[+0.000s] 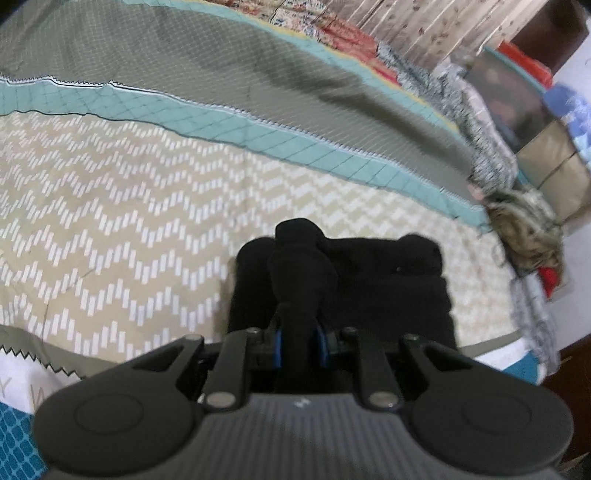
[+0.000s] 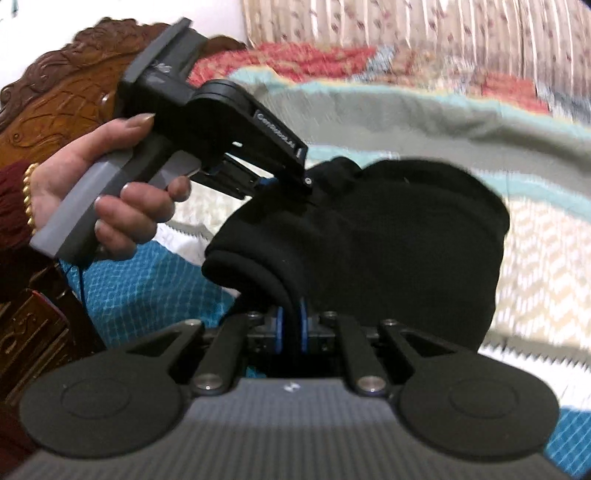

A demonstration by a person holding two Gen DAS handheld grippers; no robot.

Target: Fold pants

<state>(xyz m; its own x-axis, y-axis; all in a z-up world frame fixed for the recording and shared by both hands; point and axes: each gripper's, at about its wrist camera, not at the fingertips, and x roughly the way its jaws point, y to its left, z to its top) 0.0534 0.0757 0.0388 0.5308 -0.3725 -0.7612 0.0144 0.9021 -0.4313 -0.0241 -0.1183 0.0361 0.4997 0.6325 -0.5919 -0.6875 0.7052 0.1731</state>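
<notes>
The black pants (image 1: 373,284) are folded into a thick bundle held over the bed. My left gripper (image 1: 300,332) is shut on a bunched edge of the pants; its blue pads (image 1: 277,345) press the cloth from both sides. In the right wrist view the pants (image 2: 388,240) hang as a broad black mass. My right gripper (image 2: 291,328) is shut on a rolled fold of the pants. The left gripper (image 2: 291,184) also shows there, held by a hand (image 2: 110,192) and biting the far upper edge of the pants.
The bed carries a quilt (image 1: 110,206) with a beige zigzag field, a teal band (image 1: 207,118) and a grey-green panel. Piled clothes and blankets (image 1: 517,229) lie along the right side. A carved wooden headboard (image 2: 55,96) stands at the left. A curtain (image 2: 406,22) hangs behind.
</notes>
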